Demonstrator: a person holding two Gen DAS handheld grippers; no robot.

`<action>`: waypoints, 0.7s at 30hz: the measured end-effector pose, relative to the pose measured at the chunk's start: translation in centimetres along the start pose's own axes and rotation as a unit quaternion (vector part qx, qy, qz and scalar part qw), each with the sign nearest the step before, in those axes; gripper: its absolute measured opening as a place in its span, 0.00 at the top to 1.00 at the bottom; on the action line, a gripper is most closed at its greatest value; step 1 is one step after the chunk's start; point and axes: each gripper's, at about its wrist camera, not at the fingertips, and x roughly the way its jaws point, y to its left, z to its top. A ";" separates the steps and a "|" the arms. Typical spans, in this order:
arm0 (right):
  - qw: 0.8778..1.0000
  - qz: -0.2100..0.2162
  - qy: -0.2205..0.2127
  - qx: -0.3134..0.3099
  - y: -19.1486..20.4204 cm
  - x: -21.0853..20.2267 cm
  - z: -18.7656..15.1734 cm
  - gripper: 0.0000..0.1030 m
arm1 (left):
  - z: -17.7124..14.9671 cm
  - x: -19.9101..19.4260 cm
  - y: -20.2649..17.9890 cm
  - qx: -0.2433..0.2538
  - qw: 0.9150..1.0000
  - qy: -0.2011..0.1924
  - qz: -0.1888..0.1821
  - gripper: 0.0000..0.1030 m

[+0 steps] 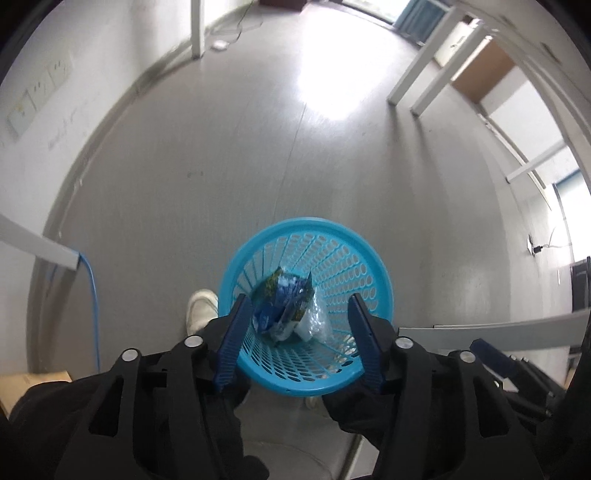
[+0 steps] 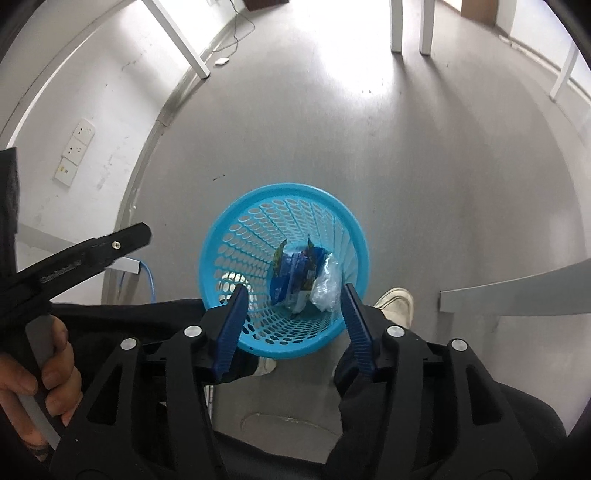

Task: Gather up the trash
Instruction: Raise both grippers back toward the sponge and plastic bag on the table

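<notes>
A grey, glossy floor [image 1: 258,166] runs out under a white wall [image 2: 92,92] with a row of sockets [image 2: 75,151], and window glare washes over the far end. White table legs [image 2: 410,26] stand at the edges of the room, and a blue cable [image 1: 92,295] hangs down by the wall.

The left gripper [image 1: 301,306] hangs over the blue mesh basket [image 1: 343,236], its ribbed blue jaws parted wide with nothing between them but air. The right gripper [image 2: 293,295] is the same: jaws spread, empty, pointing steeply down into the basket's mouth. Neither touches the rim.

The basket stands upright on the floor between a person's white shoes [image 2: 397,304], its opening facing up. The trash lies at the bottom: blue snack wrappers [image 1: 282,299] propped on edge, long sides running roughly up the basket wall, with a crumpled clear plastic piece [image 2: 327,284] just beside them, touching.
</notes>
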 end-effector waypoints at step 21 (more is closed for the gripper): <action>0.995 0.012 -0.077 -0.070 2.7 -10.9 -5.7 0.26 | -6.7 -12.4 -0.2 0.068 0.990 -0.115 -0.036 0.21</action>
